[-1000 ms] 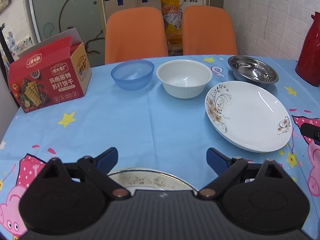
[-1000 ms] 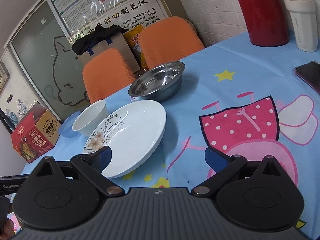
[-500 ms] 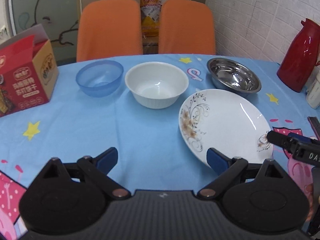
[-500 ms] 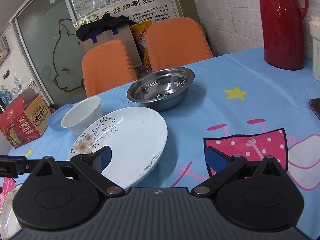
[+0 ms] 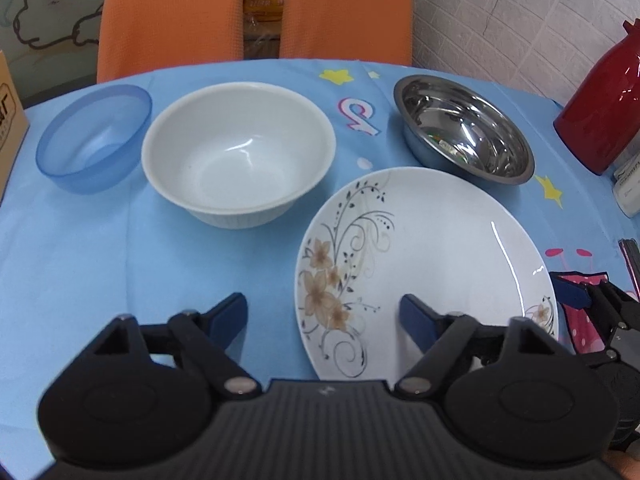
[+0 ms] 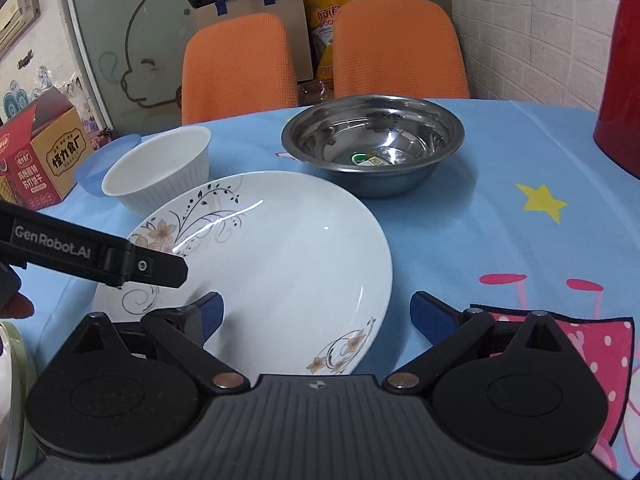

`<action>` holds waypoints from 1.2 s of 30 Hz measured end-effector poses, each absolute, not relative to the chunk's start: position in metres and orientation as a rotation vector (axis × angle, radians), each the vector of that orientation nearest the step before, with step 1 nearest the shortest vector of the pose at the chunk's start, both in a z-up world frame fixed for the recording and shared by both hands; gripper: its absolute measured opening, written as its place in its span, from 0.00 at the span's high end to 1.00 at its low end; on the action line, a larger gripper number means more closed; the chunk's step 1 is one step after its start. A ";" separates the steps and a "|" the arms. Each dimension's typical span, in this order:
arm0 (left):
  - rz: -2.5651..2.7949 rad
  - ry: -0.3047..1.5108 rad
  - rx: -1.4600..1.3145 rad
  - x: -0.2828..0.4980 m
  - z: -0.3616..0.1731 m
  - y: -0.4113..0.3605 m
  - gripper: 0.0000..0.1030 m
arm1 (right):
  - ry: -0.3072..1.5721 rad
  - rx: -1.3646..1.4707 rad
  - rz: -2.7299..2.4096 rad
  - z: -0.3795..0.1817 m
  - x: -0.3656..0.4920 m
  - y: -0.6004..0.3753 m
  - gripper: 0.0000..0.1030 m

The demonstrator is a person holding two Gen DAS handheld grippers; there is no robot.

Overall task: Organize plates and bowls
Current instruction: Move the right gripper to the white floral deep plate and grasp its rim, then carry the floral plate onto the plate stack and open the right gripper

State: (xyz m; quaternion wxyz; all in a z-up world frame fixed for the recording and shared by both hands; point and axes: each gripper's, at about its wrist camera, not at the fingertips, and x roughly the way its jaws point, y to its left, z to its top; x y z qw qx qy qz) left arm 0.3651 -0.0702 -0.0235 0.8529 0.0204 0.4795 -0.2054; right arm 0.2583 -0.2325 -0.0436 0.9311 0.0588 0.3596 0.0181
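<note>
A white plate with a flower pattern (image 5: 428,260) (image 6: 288,260) lies on the blue tablecloth. My left gripper (image 5: 322,316) hangs over the plate's near left rim. Its jaws are closing, the rim lies between them, and the pads do not touch it. My right gripper (image 6: 320,312) stands open over the plate's near right rim, one finger above the plate and one beyond it. Each gripper shows in the other's view: the right gripper (image 5: 592,304) at the plate's right edge, the left gripper (image 6: 120,256) across its left side. Behind the plate stand a white bowl (image 5: 240,160) (image 6: 160,172), a blue bowl (image 5: 92,140) and a steel bowl (image 5: 464,128) (image 6: 372,144).
A red thermos (image 5: 600,100) stands at the far right, and a red cracker box (image 6: 40,160) at the far left. Two orange chairs (image 6: 240,64) stand behind the table. The rim of another dish (image 6: 12,360) shows at the lower left of the right wrist view.
Both grippers have come in over the flowered plate from either side. The left one tipped down and its fingers drew closer together. The right one rolled level.
</note>
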 end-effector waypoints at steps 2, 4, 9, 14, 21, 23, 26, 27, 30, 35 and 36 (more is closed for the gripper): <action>-0.425 1.001 0.065 0.364 -0.024 -0.072 0.28 | 0.731 0.088 0.039 -0.045 0.257 -0.229 0.00; -0.422 0.993 0.072 0.362 -0.025 -0.072 0.29 | 0.719 0.051 0.040 -0.047 0.254 -0.226 0.00; -0.411 0.974 0.093 0.359 -0.026 -0.076 0.29 | 0.708 0.061 0.029 -0.047 0.254 -0.226 0.00; -0.440 0.949 0.087 0.352 -0.025 -0.081 0.41 | 0.695 0.050 0.062 -0.047 0.255 -0.213 0.00; -0.437 0.963 0.067 0.340 -0.020 -0.086 0.54 | 0.682 0.065 0.030 -0.043 0.250 -0.214 0.00; -0.439 0.947 0.089 0.331 -0.015 -0.087 0.54 | 0.674 0.082 0.030 -0.041 0.242 -0.214 0.00; -0.448 0.933 0.090 0.318 -0.009 -0.083 0.54 | 0.658 0.103 0.013 -0.035 0.230 -0.210 0.00; -0.451 0.927 0.087 0.314 -0.007 -0.081 0.54 | 0.649 0.100 0.005 -0.033 0.225 -0.207 0.00; -0.446 0.907 0.078 0.298 0.001 -0.070 0.54 | 0.625 0.088 -0.003 -0.026 0.212 -0.197 0.00; -0.426 0.881 0.054 0.269 0.017 -0.039 0.54 | 0.594 0.082 0.018 -0.011 0.187 -0.174 0.00; -0.419 0.876 0.044 0.262 0.020 -0.030 0.54 | 0.588 0.080 0.029 -0.008 0.183 -0.168 0.00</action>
